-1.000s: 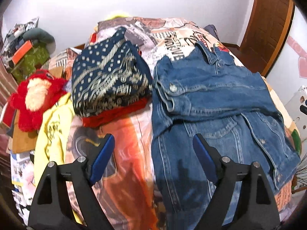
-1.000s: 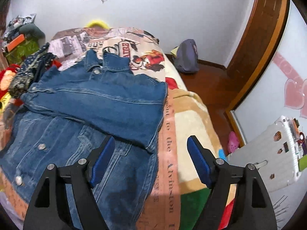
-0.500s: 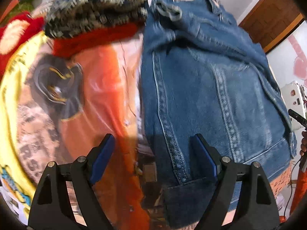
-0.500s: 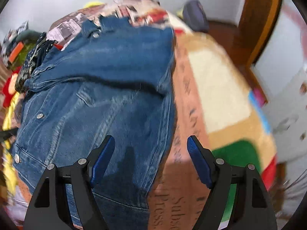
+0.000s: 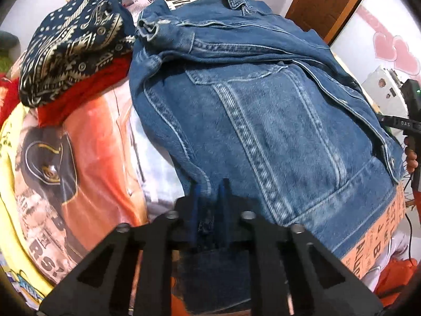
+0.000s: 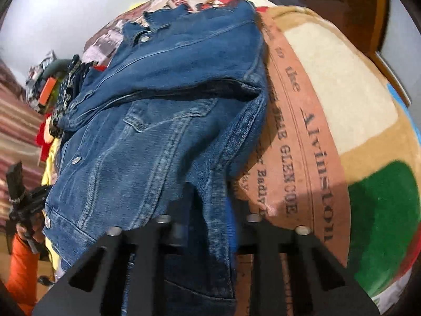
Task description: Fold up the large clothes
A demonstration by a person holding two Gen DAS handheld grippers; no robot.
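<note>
A blue denim jacket (image 5: pixel 263 100) lies on the bed with its sleeves folded across the chest. My left gripper (image 5: pixel 209 200) is shut on the jacket's near left hem corner. In the right wrist view the jacket (image 6: pixel 163 105) fills the middle. My right gripper (image 6: pixel 210 210) is shut on the jacket's near right hem corner, and the denim bunches between the blue pads. The other hand-held gripper shows at the right edge of the left wrist view (image 5: pixel 410 121) and at the left edge of the right wrist view (image 6: pixel 23 205).
A folded navy patterned cloth (image 5: pixel 71 52) on a red garment (image 5: pixel 86 89) lies left of the jacket. The printed bedspread (image 5: pixel 86 158) covers the bed, with a tan, cream and green blanket (image 6: pixel 342 100) to the right. A wooden door (image 5: pixel 326 2) stands at the back right.
Both grippers dropped to the jacket's near hem and closed on its corners. They were open a second ago. The hem now bunches up at both grips.
</note>
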